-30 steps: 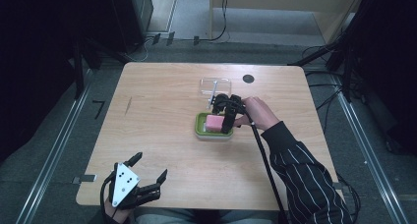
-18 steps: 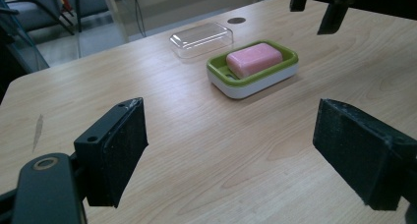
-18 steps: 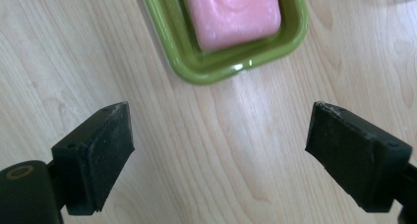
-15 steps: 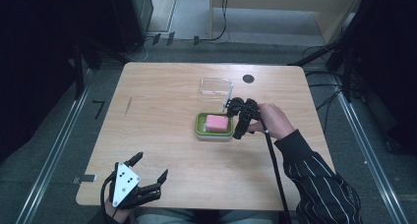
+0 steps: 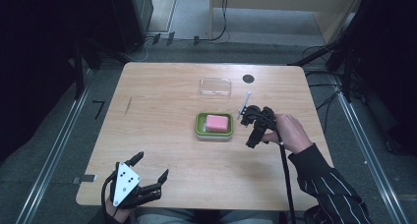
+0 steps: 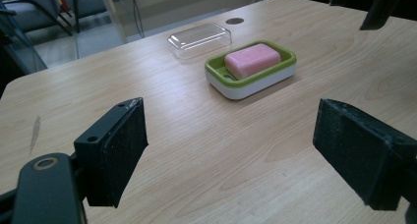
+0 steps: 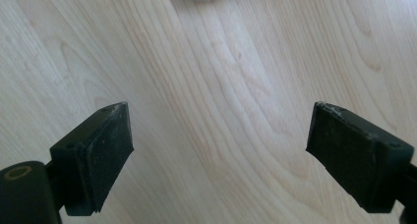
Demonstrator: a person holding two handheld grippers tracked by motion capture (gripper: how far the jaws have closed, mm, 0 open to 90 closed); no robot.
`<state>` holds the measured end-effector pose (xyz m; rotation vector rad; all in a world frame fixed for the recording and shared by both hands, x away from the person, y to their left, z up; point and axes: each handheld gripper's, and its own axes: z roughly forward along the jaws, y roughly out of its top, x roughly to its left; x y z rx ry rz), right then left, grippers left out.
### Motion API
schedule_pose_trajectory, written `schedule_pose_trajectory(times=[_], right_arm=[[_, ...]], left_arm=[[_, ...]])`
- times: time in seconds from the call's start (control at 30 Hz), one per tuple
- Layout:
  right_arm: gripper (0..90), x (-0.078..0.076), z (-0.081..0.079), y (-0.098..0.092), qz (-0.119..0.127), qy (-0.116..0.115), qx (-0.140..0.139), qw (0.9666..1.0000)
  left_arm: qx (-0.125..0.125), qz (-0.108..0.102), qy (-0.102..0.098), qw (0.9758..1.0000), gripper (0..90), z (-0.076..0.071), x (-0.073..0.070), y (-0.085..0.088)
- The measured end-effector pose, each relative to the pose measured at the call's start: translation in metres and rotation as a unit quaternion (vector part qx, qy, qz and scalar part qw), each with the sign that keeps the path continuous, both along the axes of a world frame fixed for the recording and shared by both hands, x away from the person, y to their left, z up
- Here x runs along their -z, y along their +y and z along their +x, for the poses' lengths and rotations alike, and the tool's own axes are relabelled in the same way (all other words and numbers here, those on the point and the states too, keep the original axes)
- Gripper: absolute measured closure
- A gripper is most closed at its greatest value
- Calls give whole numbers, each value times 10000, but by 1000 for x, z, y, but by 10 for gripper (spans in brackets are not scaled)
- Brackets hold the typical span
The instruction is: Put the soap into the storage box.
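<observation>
high view: light wood desk (image 5: 162,111) ringed by dark grey floor (image 5: 54,150), cables; pink soap (image 5: 218,123) seen in green dish (image 5: 200,127) mid-desk, right claw (image 5: 252,135) just beside | left gripper view: left claw (image 6: 231,150) spread wide, empty, clear lid (image 6: 199,39) behind dish | right gripper view: jaws just opened, nothing gripped, bare woodgrain.
</observation>
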<state>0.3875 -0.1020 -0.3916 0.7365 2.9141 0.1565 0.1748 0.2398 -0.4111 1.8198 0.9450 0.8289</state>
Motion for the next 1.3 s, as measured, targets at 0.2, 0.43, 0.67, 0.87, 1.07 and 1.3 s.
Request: schedule_pose_trajectory(times=[0.2, 0.43, 0.67, 0.87, 1.07, 1.3], right_arm=[[104, 2, -12, -16, -46, 16, 230, 9997], [104, 10, -24, -31, -127, 133, 409, 9990], [104, 20, -39, -45, -196, 279, 630, 9974], [104, 29, -48, -57, -312, 377, 776, 9958], [104, 40, -56, -65, -392, 482, 875, 9942], [105, 50, -62, -70, -442, 631, 909, 9929]], left_arm=[[18, -7, 1, 10000, 137, 1, 0, 0], [10, 5, 8, 10000, 137, 1, 0, -1], [23, 11, 1, 10000, 137, 1, 0, -1], [33, 20, -6, 10000, 137, 2, 0, -2], [38, 19, -7, 10000, 137, 2, 0, -2], [35, 16, -17, 10000, 137, 2, 0, -2]])
